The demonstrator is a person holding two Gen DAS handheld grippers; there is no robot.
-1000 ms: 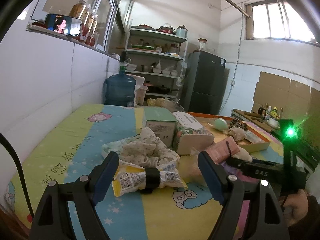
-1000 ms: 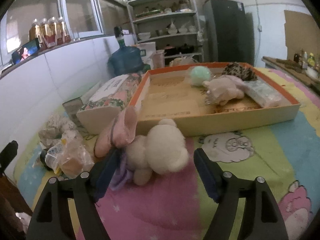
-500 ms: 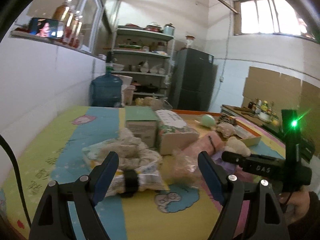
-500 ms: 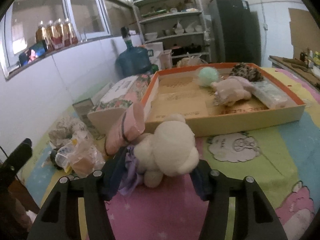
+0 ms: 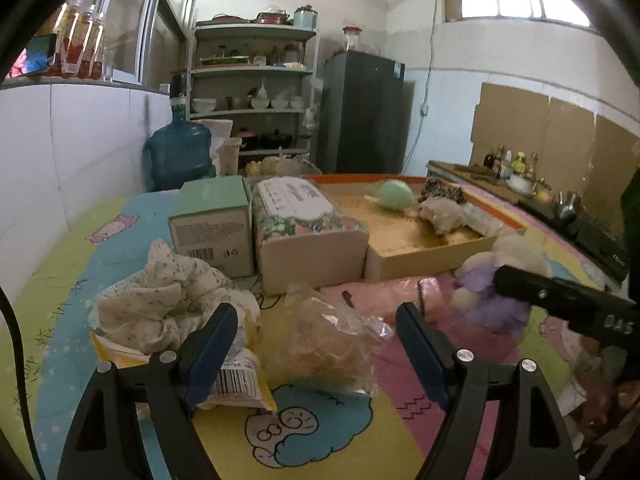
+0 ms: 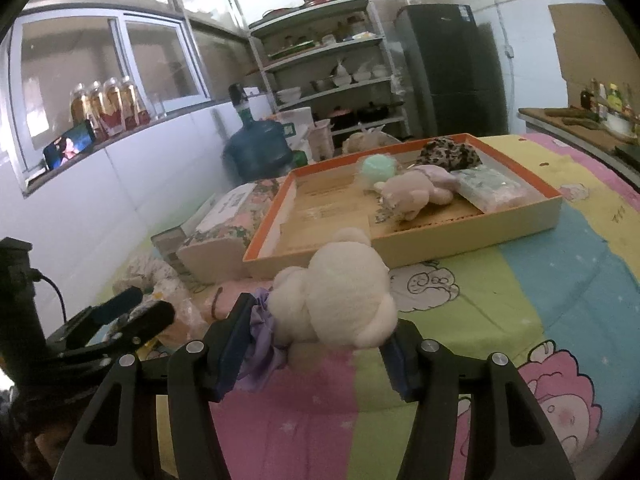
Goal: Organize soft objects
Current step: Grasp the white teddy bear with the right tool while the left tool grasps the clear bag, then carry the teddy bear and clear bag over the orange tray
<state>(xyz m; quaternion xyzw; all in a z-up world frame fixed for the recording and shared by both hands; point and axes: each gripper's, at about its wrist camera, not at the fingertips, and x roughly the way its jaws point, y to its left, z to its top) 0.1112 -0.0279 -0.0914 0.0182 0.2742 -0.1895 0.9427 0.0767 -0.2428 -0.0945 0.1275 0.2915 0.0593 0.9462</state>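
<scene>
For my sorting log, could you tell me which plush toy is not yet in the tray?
The white plush, between the right gripper's fingers on the bedsheet; the pink plush lies in the tray.

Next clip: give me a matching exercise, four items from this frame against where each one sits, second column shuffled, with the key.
Items
1. white plush bear
2. green ball
3. clear bag of bread
4. green box

Places
A. on the sheet ahead of the open left gripper
B. left of the floral tissue box
C. between the right gripper fingers
D. inside the orange-rimmed tray

Pairs: 1-C, 2-D, 3-A, 4-B
</scene>
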